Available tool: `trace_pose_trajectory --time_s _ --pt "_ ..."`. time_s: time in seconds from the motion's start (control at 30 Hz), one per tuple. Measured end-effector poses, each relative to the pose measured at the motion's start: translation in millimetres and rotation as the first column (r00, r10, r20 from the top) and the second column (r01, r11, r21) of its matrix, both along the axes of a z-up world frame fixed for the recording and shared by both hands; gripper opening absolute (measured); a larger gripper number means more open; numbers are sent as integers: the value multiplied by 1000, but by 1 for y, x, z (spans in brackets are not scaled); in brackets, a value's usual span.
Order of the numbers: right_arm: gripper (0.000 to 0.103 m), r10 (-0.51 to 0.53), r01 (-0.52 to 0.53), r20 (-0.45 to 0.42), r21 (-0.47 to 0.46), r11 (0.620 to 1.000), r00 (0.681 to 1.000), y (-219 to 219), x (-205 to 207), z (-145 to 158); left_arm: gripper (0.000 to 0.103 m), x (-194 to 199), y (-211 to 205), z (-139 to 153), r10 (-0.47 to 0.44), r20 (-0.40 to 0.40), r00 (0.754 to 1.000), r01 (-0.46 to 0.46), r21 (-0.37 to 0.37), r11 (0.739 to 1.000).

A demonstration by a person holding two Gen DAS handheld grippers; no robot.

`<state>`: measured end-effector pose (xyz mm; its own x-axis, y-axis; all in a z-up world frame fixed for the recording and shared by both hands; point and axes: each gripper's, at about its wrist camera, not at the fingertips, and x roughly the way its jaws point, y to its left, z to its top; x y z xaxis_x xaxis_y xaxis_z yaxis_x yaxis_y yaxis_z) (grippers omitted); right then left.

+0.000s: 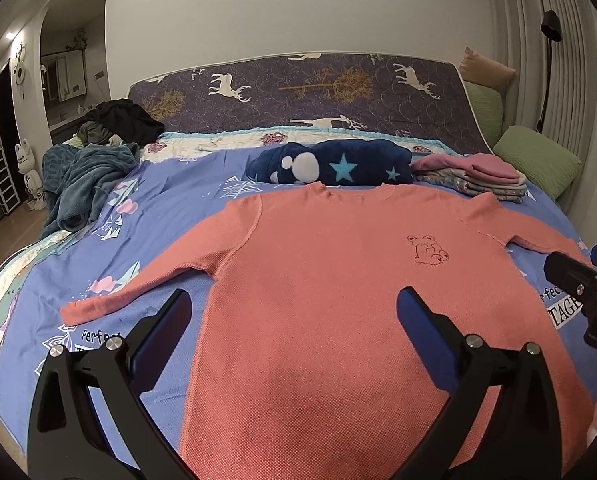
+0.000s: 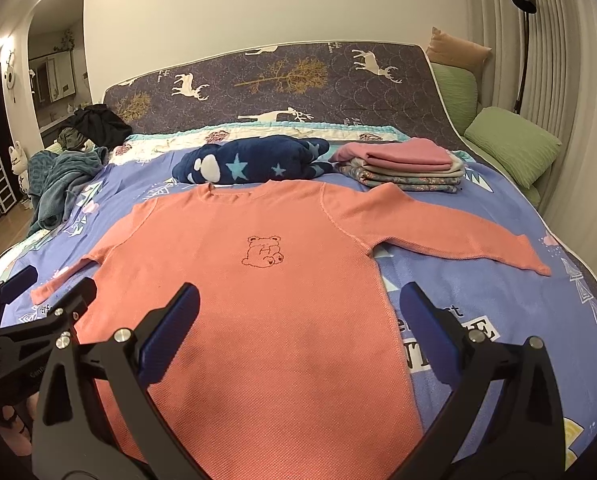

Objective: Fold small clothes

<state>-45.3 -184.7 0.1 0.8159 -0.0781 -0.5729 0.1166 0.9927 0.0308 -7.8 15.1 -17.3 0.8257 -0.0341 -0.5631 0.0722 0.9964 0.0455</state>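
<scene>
A small salmon-pink long-sleeved top [image 1: 338,280] with an outlined bear on the chest lies flat, front up, on the blue bedsheet [image 1: 58,272], both sleeves spread out. It also shows in the right wrist view [image 2: 266,300]. My left gripper [image 1: 294,312] is open and empty, hovering above the lower left part of the top. My right gripper [image 2: 298,308] is open and empty above the lower right part, its right finger over the sheet. Each gripper shows at the edge of the other's view, the right one [image 1: 586,296] and the left one [image 2: 30,300].
A stack of folded clothes [image 2: 406,168] with a pink piece on top lies beyond the right sleeve. A navy star blanket [image 2: 254,160] sits behind the collar. A teal blanket [image 1: 82,180] and dark clothes [image 1: 122,120] lie far left. Green pillows [image 2: 510,148] line the right side.
</scene>
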Motion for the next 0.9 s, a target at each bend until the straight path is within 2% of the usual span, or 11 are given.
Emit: trace_pose_trajectory --time_s 0.2,0.73,0.9 --pt "101 1 -1 -4 14 1000 1000 0 -1 -2 102 3 0 -5 -12 -28 1000 12 -2 1000" --pt "101 15 -14 -13 29 999 1000 -1 3 -3 102 2 -2 -10 -52 -32 998 52 -7 999" --pt "96 20 -20 -14 25 999 1000 0 3 -3 102 3 -1 -11 -57 -38 998 56 -17 998"
